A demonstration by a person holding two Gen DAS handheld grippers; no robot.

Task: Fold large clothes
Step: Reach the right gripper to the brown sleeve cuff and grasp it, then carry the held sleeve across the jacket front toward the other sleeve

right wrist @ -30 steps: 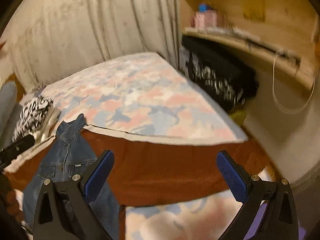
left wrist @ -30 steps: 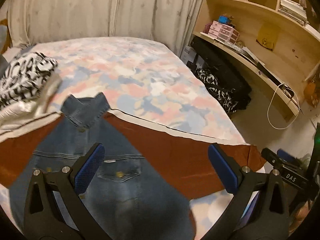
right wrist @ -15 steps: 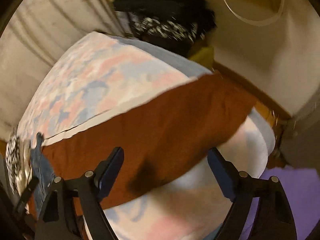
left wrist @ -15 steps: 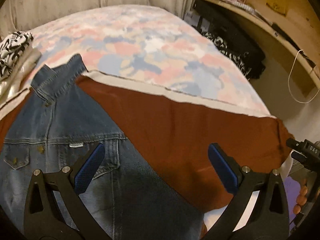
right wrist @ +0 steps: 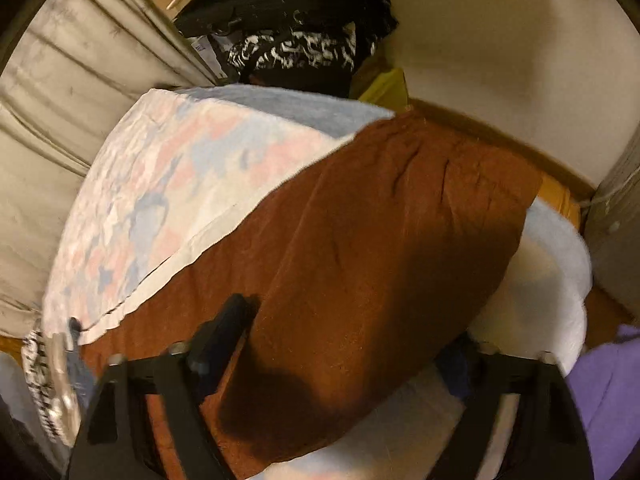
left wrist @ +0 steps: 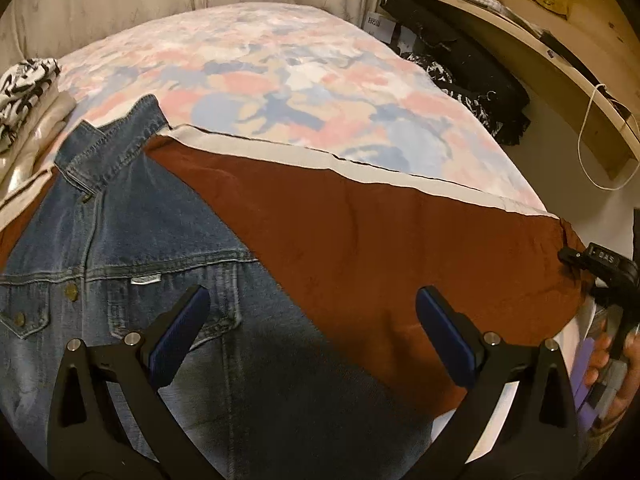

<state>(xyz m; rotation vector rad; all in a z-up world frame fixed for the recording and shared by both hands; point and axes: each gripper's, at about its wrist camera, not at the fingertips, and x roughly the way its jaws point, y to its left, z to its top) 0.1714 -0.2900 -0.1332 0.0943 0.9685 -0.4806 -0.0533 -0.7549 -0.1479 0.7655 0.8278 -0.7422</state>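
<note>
A rust-brown cloth [left wrist: 380, 248] lies spread across the near part of the bed. A blue denim jacket [left wrist: 120, 240] lies flat over its left end, collar pointing away. My left gripper [left wrist: 312, 328] hovers open just above the jacket's lower front and the brown cloth, with nothing between its fingers. My right gripper [right wrist: 340, 356] is at the brown cloth's [right wrist: 380, 240] near right corner. Its jaws are closing, with the cloth's edge between them. One finger rests on the cloth and the other on the white bedding beside it. The pads still stand apart.
The bed has a pink, blue and white patterned cover [left wrist: 300, 80]. Folded black-and-white clothes [left wrist: 24, 88] lie at its far left. A wooden desk with shelves [left wrist: 540, 60] and dark bags [left wrist: 472, 72] flank the right side. A person's hand [left wrist: 608, 364] shows at the right edge.
Both grippers came down toward the bed. The left one settled over the jacket. The right one rolled, swung to the brown cloth's right corner, and its jaws narrowed.
</note>
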